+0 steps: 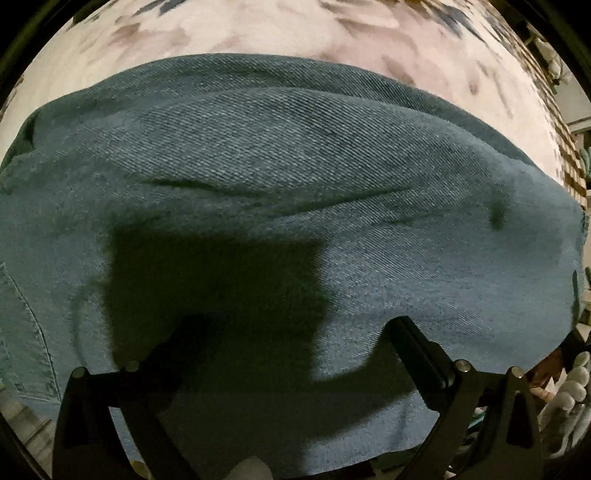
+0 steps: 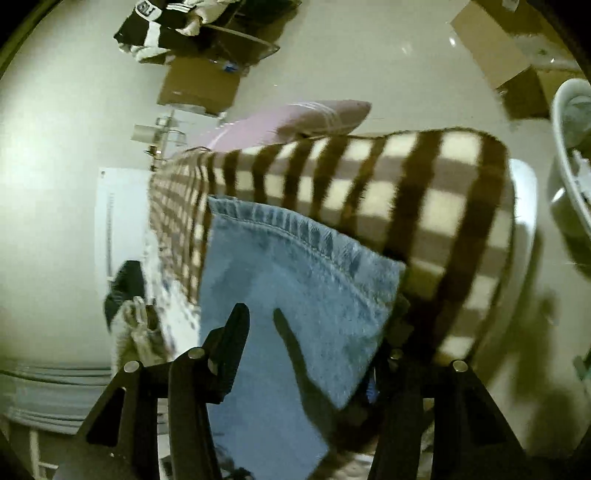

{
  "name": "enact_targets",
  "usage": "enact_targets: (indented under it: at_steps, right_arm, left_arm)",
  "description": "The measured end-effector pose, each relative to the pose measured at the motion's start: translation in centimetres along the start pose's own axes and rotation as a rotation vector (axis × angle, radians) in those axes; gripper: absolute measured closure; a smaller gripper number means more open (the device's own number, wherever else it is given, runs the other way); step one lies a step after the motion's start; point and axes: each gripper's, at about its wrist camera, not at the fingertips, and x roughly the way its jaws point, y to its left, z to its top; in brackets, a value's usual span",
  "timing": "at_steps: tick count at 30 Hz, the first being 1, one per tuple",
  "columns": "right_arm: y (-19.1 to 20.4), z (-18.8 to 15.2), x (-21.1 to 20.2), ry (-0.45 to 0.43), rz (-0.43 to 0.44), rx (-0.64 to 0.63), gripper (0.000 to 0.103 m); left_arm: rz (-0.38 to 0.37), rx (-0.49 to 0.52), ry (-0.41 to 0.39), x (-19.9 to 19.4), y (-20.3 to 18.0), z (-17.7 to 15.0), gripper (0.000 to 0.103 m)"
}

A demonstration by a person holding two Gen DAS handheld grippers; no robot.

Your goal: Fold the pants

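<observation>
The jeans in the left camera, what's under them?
The jeans lie on a flowery sheet, visible only beyond their far edge. Whatever is directly beneath the denim is covered.

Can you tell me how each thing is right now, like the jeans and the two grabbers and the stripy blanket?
jeans: spread on the bed, hem end lifted.
left gripper: fingers apart, denim draped over them.
right gripper: fingers apart, denim between them.
checked blanket: draped over the bed edge.
pink pillow: lying behind the blanket.
</observation>
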Motion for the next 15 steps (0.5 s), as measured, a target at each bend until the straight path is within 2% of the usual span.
enact_targets:
  at_steps: [3, 4, 5, 6, 7, 10, 15]
  right_arm:
    - [0.5, 0.0, 1.1, 0.018, 0.012, -0.015, 0.048]
    - [0.8, 0.0, 1.8, 0.025, -0.008, -0.029, 0.052]
    - [1.1, -0.1, 2.2, 0.024, -0.029, -0.04, 0.07]
    - [1.4, 0.0, 2.4, 0.022, -0.074, -0.05, 0.083]
    - [2.0, -0.3, 2.6, 0.017, -0.104, -0.066, 0.09]
    - [4.9, -1.5, 1.6, -0.016, -0.139, -0.137, 0.092]
    - [12.6, -5.2, -1.4, -0.039, -0.118, -0.282, 0.093]
  left_arm:
    - [0.003, -0.007, -0.01, 0.2, -0.7, 0.3, 0.0]
    - [0.005, -0.009, -0.016, 0.1, -0.9, 0.3, 0.0]
    - [0.007, -0.01, -0.02, 0.2, -1.1, 0.3, 0.0]
    - [0.01, -0.008, -0.021, 0.1, -1.3, 0.3, 0.0]
    - [0.009, -0.007, -0.018, 0.0, -1.4, 0.1, 0.0]
    - [-0.031, -0.037, -0.012, -1.0, -1.1, -0.5, 0.0]
    - [-0.071, -0.118, -0.101, -6.1, 1.3, -1.3, 0.0]
